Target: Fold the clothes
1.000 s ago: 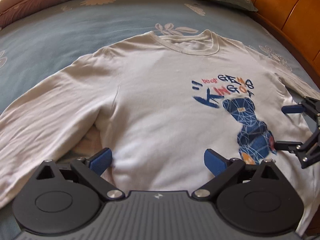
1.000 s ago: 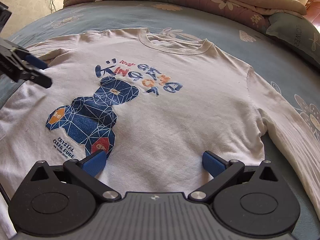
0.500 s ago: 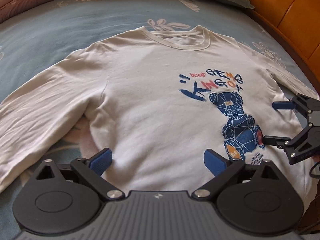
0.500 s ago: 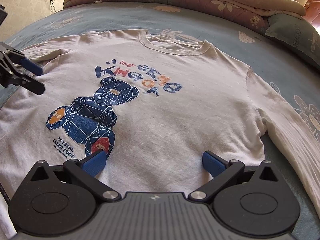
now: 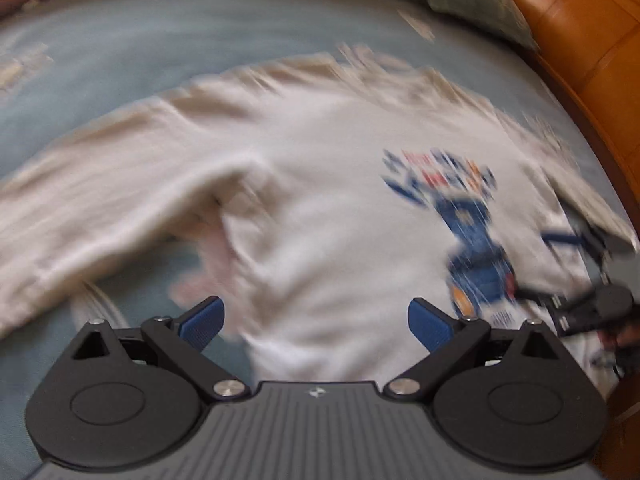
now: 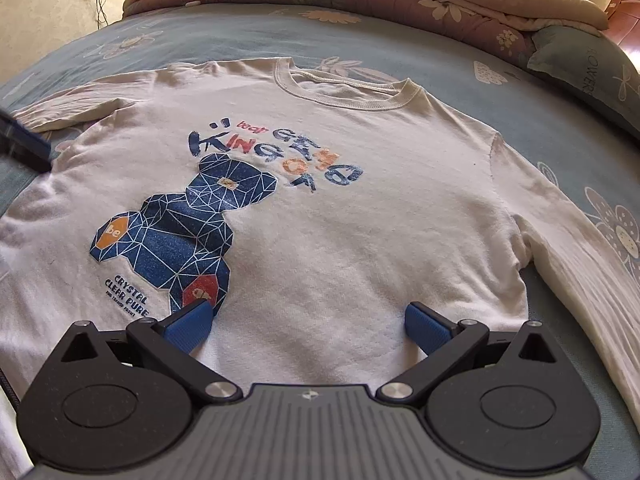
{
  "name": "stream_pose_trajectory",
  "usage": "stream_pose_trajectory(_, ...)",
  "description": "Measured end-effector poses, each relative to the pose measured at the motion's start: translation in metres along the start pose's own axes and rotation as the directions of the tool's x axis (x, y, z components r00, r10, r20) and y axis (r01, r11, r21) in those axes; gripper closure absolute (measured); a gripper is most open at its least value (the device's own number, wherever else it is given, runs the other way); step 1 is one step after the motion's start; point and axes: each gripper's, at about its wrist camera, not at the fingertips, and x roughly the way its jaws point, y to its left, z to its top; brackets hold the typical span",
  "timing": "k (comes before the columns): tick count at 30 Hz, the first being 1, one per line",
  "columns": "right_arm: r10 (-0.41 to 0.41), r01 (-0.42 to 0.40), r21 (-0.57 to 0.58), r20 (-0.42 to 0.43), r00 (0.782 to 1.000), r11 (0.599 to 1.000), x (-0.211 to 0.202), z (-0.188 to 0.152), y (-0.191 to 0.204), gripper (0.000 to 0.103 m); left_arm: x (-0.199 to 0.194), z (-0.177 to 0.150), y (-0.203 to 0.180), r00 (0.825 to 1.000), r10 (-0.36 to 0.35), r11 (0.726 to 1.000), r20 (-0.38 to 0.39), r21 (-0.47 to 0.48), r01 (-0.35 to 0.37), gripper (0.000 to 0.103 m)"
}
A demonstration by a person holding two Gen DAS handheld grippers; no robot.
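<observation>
Spread flat, front up, on the pale blue flowered bedsheet [image 6: 400,40], the soft, limp cream long-sleeved cotton shirt with a blue bear print [image 6: 320,240] looks best pinched at its hem by the wide-spread, empty left gripper [image 5: 316,320] and right gripper [image 6: 308,324], though the left view is blurred.

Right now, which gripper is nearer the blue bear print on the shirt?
Right. The right gripper hovers open at the hem with one fingertip beside the bear print. The left gripper is open further off, near the shirt's other side edge.
</observation>
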Motion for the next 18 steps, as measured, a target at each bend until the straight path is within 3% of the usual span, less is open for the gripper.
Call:
stream_pose_trajectory(4, -0.002, 0.002, 0.001, 0.001, 1.000, 1.000, 0.000, -0.001, 0.000, 0.000, 0.008, 0.029, 0.052, 0.990, 0.124, 0.988, 0.073, -0.097, -0.117, 0.005)
stream_pose_trajectory(7, -0.001, 0.001, 0.000, -0.005, 1.000, 1.000, 0.000, 0.000, 0.000, 0.000, 0.024, 0.028, 0.088, 0.986, 0.168, 0.964, 0.019, -0.211, -0.160, 0.005)
stream_pose_trajectory(14, -0.005, 0.005, 0.000, -0.010, 1.000, 1.000, 0.001, 0.001, 0.000, 0.000, 0.000, -0.009, 0.099, 0.990, 0.143, 0.945, -0.006, -0.297, -0.138, 0.005)
stream_pose_trajectory(18, -0.007, 0.007, 0.001, -0.019, 1.000, 1.000, 0.001, 0.002, 0.001, 0.000, -0.007, -0.002, 0.115, 0.987, 0.161, 0.936, 0.006, -0.318, -0.151, 0.005)
